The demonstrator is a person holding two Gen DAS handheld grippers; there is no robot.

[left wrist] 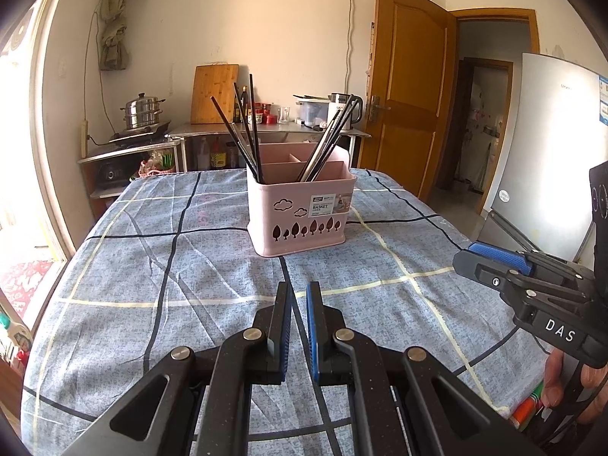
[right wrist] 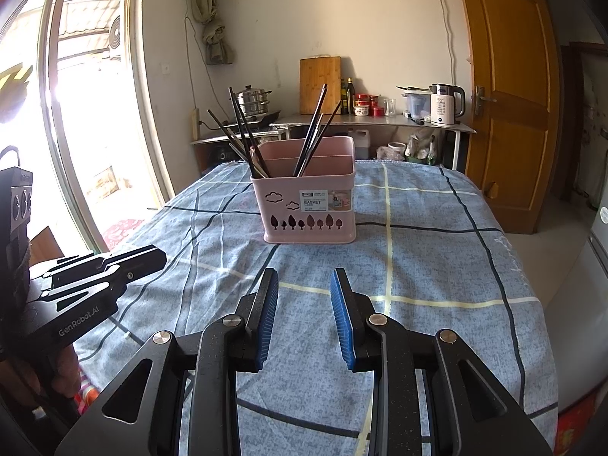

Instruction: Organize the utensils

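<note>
Chopsticks (left wrist: 247, 129) stand in two leaning bunches inside one pink plastic basket (left wrist: 304, 224), straight ahead of both pairs of jaws and well apart from them, on a bench covered with a blue checked cloth (left wrist: 152, 266). We see a rounded rectangular tub with cloud outlines and a row of cut-out trees on its front wall, a white label reading BASKET beside the clouds, and inner walls that split it into compartments. The sticks are thin, dark and long; one bunch (right wrist: 239, 133) fans out from the left compartment and the other (right wrist: 315, 133) from a compartment further right. We make out roughly five in the left bunch and four or five in the right, but they overlap too much for a firm count. Our left gripper (left wrist: 299, 326) has its jaws clenched nearly together with nothing between the blue pads, only cloth showing below. Our right gripper (right wrist: 304, 319) has its jaws released, standing apart and empty, pointing at the basket's front.
</note>
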